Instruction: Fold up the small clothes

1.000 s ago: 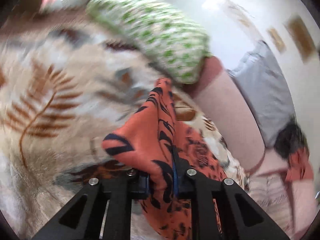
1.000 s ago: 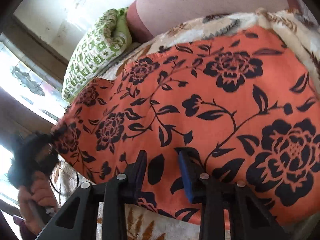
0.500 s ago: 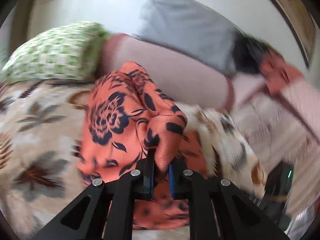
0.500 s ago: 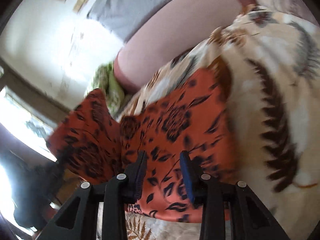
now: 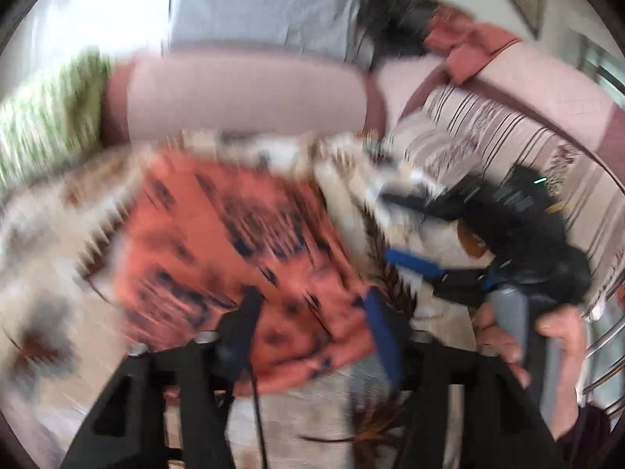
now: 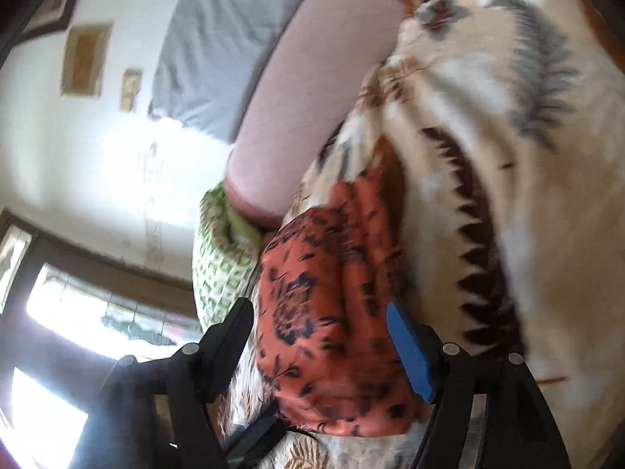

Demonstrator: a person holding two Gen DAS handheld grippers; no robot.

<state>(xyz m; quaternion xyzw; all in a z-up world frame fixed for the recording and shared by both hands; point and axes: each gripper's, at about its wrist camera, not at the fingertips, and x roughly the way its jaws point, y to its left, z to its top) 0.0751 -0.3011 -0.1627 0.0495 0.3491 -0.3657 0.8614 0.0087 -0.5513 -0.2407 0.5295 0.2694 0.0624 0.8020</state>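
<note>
Orange floral garment: you have one such piece, and it lies folded on the beige leaf-patterned blanket that covers the bed, close in front of the pink bolster. Behind it you have one green patterned pillow, one grey pillow and one striped cloth.

You hold two tools. Your left hand-held gripper points downward at the near edge of the garment; its jaws are opening, they stand apart, and the cloth lies under the gap without being pinched. Your right hand-held gripper is rolled, so the whole room looks tilted in its view. Its jaws are opening too; the folded garment sits between the two fingers, but the pads do not press on it. In the left view you see this right tool from the side, with your right hand closed around its grey handle.

Both views are strongly blurred, so the flower print and the exact fold lines are hard to read. The near edge of the garment is hidden behind the gripper fingers in both views.
</note>
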